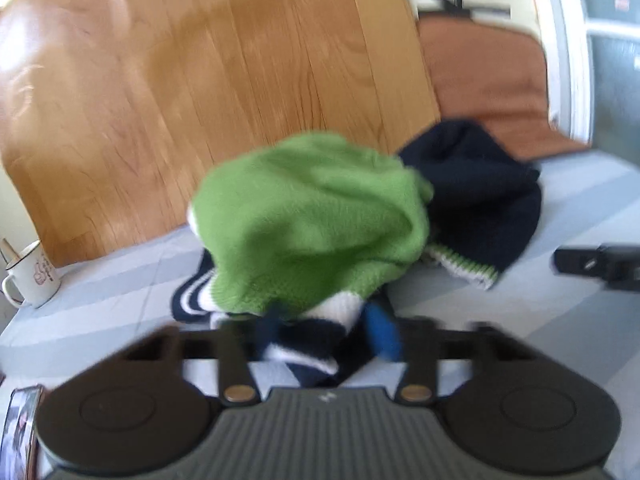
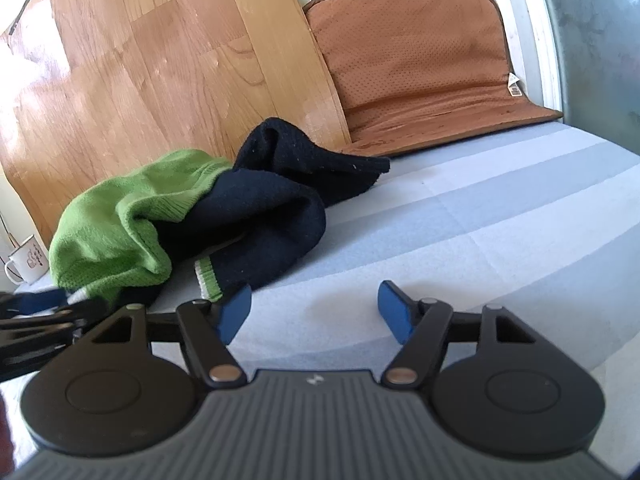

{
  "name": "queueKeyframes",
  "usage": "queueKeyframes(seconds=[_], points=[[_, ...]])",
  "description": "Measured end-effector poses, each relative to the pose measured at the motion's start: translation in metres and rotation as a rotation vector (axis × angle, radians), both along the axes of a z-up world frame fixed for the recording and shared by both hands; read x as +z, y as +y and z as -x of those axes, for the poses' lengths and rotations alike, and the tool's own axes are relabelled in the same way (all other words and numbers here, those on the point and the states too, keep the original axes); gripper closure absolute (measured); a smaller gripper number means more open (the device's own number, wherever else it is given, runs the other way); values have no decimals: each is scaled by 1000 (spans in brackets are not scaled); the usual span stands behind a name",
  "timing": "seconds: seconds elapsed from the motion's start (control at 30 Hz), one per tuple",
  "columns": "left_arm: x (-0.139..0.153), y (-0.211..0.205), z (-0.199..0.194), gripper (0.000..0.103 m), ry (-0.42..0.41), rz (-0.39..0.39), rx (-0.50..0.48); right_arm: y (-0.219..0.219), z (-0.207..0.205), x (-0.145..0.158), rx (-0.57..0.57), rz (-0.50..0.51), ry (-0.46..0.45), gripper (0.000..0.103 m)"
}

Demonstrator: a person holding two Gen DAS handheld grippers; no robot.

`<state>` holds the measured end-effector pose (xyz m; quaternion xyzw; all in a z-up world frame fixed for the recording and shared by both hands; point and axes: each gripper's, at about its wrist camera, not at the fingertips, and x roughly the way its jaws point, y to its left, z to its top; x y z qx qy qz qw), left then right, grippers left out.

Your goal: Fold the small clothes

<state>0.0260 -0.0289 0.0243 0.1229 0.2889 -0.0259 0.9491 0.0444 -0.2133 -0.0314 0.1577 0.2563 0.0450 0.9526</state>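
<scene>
A small knit sweater, green [image 1: 316, 216] with navy parts and white stripes, lies crumpled on the pale blue striped cloth [image 1: 120, 280]. My left gripper [image 1: 332, 340] is shut on the sweater's striped navy-and-white edge, with the fabric bunched between its fingers; the view is blurred. In the right wrist view the sweater [image 2: 192, 220] lies to the left. My right gripper [image 2: 316, 312] is open and empty over the cloth [image 2: 480, 220], its left blue pad [image 2: 236, 312] just beside the green-and-white cuff. The left gripper [image 2: 36, 320] shows at the far left edge.
A wooden board [image 1: 220, 60] leans behind the sweater. A brown cushion [image 2: 420, 64] stands at the back right. A white mug [image 1: 32, 276] sits at the left; it also shows in the right wrist view [image 2: 26, 264]. A phone [image 1: 20, 432] lies at the lower left.
</scene>
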Motion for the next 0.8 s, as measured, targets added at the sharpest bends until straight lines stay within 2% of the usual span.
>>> queueKeyframes(seconds=[0.03, 0.13, 0.23, 0.3, 0.37, 0.43, 0.53, 0.6, 0.67, 0.73, 0.8], points=[[-1, 3, -4, 96, 15, 3, 6, -1, 0, 0, -1, -8, -2, 31], [11, 24, 7, 96, -23, 96, 25, -4, 1, 0, -2, -28, -9, 34], [36, 69, 32, 97, -87, 232, 103, -5, 1, 1, 7, -38, -13, 38], [48, 108, 55, 97, -115, 357, 152, -7, 1, 3, 32, -53, -23, 38], [51, 133, 72, 97, -133, 405, 185, -6, 3, 7, 74, -60, -55, 39], [46, 140, 73, 95, -115, 389, 194, 1, 0, 17, 123, -3, -97, 39], [36, 118, 67, 81, -101, 311, 181, 14, -16, 32, 182, 123, -132, 38], [32, 97, 64, 54, -121, 234, 131, 22, -30, 36, 225, 204, -136, 37], [27, 76, 61, 45, -138, 161, 81, 30, -45, 33, 259, 308, -132, 31], [20, 63, 60, 40, -143, 94, 43, 34, -65, 26, 284, 380, -96, 31], [13, 50, 57, 26, -149, 28, 18, 37, -81, 17, 307, 421, -65, 31]])
